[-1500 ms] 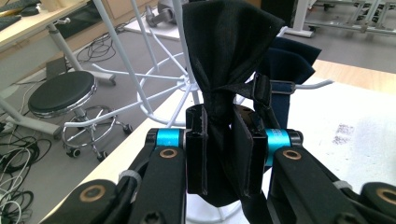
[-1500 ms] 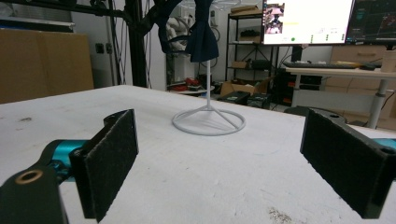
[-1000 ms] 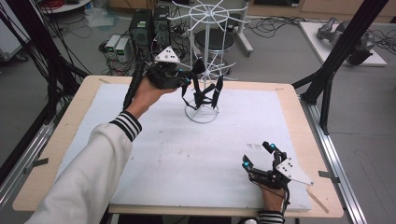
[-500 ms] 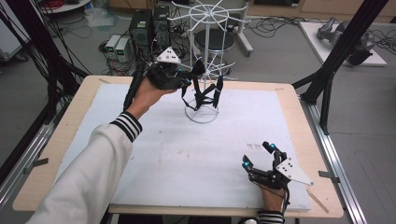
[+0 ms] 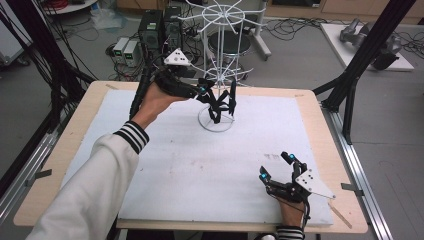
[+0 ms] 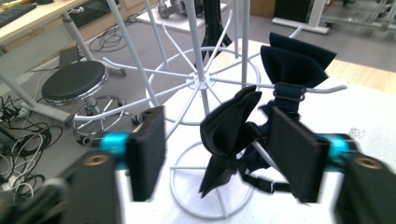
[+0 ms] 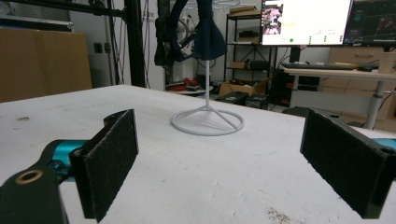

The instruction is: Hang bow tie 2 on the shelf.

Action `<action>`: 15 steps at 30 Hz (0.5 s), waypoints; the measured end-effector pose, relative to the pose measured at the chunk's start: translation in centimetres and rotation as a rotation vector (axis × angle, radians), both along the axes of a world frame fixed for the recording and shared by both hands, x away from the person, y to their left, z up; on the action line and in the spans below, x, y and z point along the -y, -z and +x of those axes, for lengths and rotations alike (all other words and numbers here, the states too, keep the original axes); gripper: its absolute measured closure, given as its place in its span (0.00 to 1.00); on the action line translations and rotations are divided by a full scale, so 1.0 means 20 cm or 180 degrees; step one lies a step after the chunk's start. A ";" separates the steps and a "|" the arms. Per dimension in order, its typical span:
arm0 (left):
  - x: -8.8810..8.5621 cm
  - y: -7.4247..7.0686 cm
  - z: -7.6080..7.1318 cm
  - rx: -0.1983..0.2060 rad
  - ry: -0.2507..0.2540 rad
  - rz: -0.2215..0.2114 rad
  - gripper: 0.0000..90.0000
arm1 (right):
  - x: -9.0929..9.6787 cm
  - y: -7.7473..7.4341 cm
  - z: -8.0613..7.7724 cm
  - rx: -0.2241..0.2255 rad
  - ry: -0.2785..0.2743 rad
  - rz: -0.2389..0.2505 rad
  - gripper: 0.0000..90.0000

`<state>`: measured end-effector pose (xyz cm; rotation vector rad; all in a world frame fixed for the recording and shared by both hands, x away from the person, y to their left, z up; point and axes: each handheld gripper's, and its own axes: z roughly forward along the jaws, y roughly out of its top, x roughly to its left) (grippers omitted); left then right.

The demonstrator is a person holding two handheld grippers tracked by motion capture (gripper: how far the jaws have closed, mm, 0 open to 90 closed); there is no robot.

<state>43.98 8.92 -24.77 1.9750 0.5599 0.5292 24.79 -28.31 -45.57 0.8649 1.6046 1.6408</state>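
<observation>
From high up, the left tongs are at the white wire rack at the far side of the counter. Their jaws have just been opening, and a black bow tie hangs on a low arm of the rack. It looks like the tie has just been let go, so the hanging step is likely done. The right tongs rest near the front edge, well apart from the rack, jaws apart and empty.

In the left gripper view, the jaws stand apart. The near bow tie hangs between them on a wire arm, and the pads do not press it. A second bow tie hangs just behind on the same arm. The thin wire arms are close all around, so pulling back could bump them.

In the right gripper view, the jaws are wide apart with nothing inside. The rack's ring base sits ahead on the counter.
</observation>
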 end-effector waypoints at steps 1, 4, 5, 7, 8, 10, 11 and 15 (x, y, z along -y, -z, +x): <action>-0.01 -0.01 -0.01 0.0016 0.0011 -0.0041 0.33 | 0.00 0.00 0.00 0.0002 -0.0002 -0.0001 0.12; -0.05 -0.02 -0.05 0.0097 0.0049 -0.0168 0.23 | 0.00 0.00 0.00 -0.0001 -0.0002 -0.0003 0.12; -0.07 -0.02 -0.07 0.0129 0.0048 -0.0200 0.22 | 0.00 0.00 0.00 0.0003 -0.0002 -0.0008 0.12; -0.11 -0.01 -0.11 0.0214 0.0052 -0.0263 0.21 | 0.00 0.00 0.00 0.0001 -0.0009 -0.0007 0.12; -0.13 0.00 -0.13 0.0252 0.0062 -0.0283 0.21 | 0.00 0.00 0.00 -0.0009 -0.0012 0.0006 0.12; -0.18 0.02 -0.17 0.0336 0.0088 -0.0343 0.21 | 0.00 0.00 0.00 -0.0013 -0.0010 0.0008 0.12; -0.22 0.04 -0.20 0.0355 0.0099 -0.0404 0.21 | 0.00 0.00 0.00 -0.0010 -0.0011 0.0008 0.12; -0.35 0.12 -0.28 0.0471 0.0081 -0.0555 0.20 | 0.00 0.00 0.00 0.0003 -0.0009 -0.0017 0.12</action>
